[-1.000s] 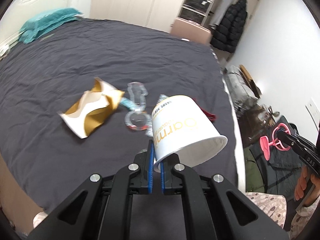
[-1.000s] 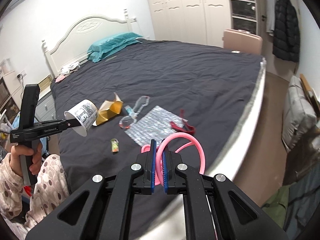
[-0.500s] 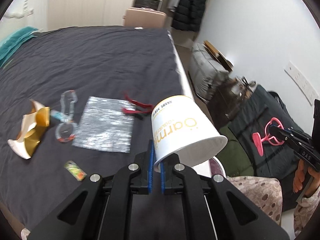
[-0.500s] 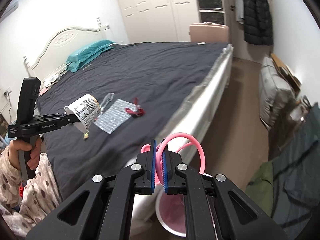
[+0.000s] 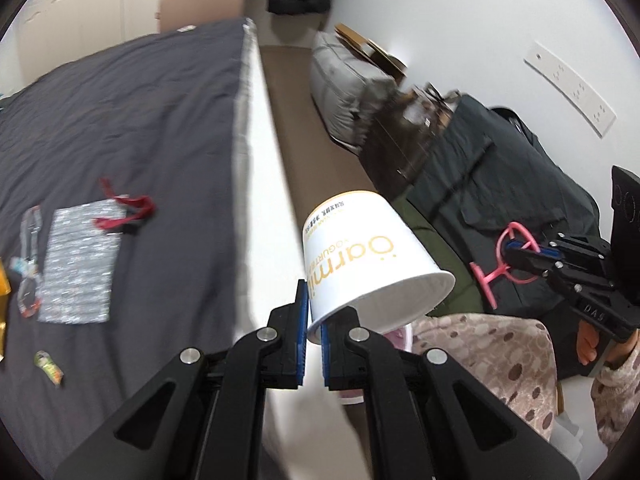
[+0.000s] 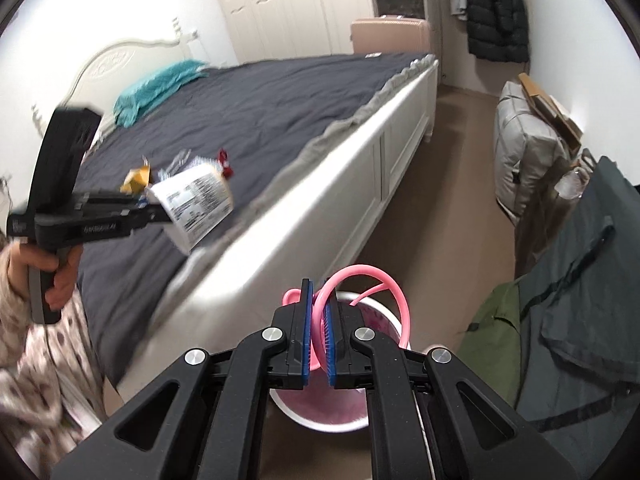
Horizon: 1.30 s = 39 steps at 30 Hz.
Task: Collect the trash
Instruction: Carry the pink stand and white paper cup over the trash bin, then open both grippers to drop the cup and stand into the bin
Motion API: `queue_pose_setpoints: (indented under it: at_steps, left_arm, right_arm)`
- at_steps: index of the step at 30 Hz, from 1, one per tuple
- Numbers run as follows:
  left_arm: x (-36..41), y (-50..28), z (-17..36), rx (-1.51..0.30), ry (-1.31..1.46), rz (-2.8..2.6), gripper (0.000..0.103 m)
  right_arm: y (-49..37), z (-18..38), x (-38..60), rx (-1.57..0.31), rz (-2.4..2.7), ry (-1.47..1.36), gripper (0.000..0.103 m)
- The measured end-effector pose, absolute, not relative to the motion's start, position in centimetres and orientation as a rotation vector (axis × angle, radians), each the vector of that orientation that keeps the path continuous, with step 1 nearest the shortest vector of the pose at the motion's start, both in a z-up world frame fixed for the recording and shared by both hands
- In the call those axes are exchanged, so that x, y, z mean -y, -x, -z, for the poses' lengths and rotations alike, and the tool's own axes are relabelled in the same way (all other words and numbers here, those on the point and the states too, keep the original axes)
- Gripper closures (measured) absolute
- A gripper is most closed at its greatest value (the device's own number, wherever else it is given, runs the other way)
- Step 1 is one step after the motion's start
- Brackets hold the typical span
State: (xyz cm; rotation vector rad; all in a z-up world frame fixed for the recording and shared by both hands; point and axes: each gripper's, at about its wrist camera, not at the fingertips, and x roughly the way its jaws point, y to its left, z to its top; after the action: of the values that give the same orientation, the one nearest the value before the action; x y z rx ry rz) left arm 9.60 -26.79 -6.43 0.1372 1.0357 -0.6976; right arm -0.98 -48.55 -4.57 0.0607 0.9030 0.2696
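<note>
White paper yogurt cup is clamped by its rim in your left gripper, off the bed's right edge; your right gripper is clenched on the pink loop above the pink-lined bin. Nothing looks dropped yet, I judge. Left on the dark bedcover: silver foil sheet, red ribbon, small green wrapper. Floor between bed frame and bags is narrow but open.

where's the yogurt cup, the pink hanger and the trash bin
yogurt cup [image 5: 360, 256], left wrist view, on its white printed side wall
pink hanger [image 6: 394, 292], right wrist view, on the curved loop
trash bin [image 6: 320, 422], right wrist view, on its white near rim
</note>
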Motion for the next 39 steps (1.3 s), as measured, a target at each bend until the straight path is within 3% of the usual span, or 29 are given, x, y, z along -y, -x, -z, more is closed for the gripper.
queue_pose_setpoints:
  at_steps: [22, 23, 24, 25, 26, 27, 29, 30, 31, 39]
  left_arm:
    - [37.9, -10.5, 15.5, -1.109, -0.771, 1.102, 0.095]
    - [38.0, -10.5, 15.7, -1.117, -0.778, 1.107, 0.085]
    - [37.9, -10.6, 15.9, -1.112, -0.790, 1.103, 0.064]
    - [38.0, -10.6, 16.1, -1.095, -0.807, 1.091, 0.051]
    - [38.1, -10.6, 16.2, -1.073, -0.820, 1.084, 0.028]
    - [38.1, -10.5, 16.2, -1.051, -0.833, 1.078, 0.017]
    - [38.1, -10.3, 16.1, -1.012, -0.875, 1.061, 0.012]
    - [38.1, -10.2, 16.2, -1.010, -0.890, 1.059, 0.006]
    - [37.9, -10.1, 16.2, -1.010, -0.910, 1.059, 0.005]
    - [36.5, -8.9, 15.2, -0.965, -0.961, 1.028, 0.005]
  right_arm:
    - [-1.0, 14.0, 48.4, -1.068, -0.616, 0.328, 0.096]
    - [-1.1, 14.3, 48.3, -1.071, -0.622, 0.343, 0.093]
    - [-1.2, 14.6, 48.1, -1.073, -0.628, 0.355, 0.081]
    - [-1.2, 14.8, 48.0, -1.069, -0.629, 0.378, 0.064]
    - [-1.2, 15.0, 47.9, -1.064, -0.631, 0.396, 0.057]
    - [-1.2, 15.3, 47.7, -1.065, -0.631, 0.426, 0.048]
    - [-1.2, 15.8, 47.6, -1.080, -0.627, 0.471, 0.035]
    - [-1.0, 15.9, 47.5, -1.086, -0.624, 0.499, 0.019]
    - [-0.8, 16.0, 47.4, -1.079, -0.602, 0.546, 0.011]
    - [0.0, 15.6, 47.1, -1.098, -0.509, 0.608, 0.007]
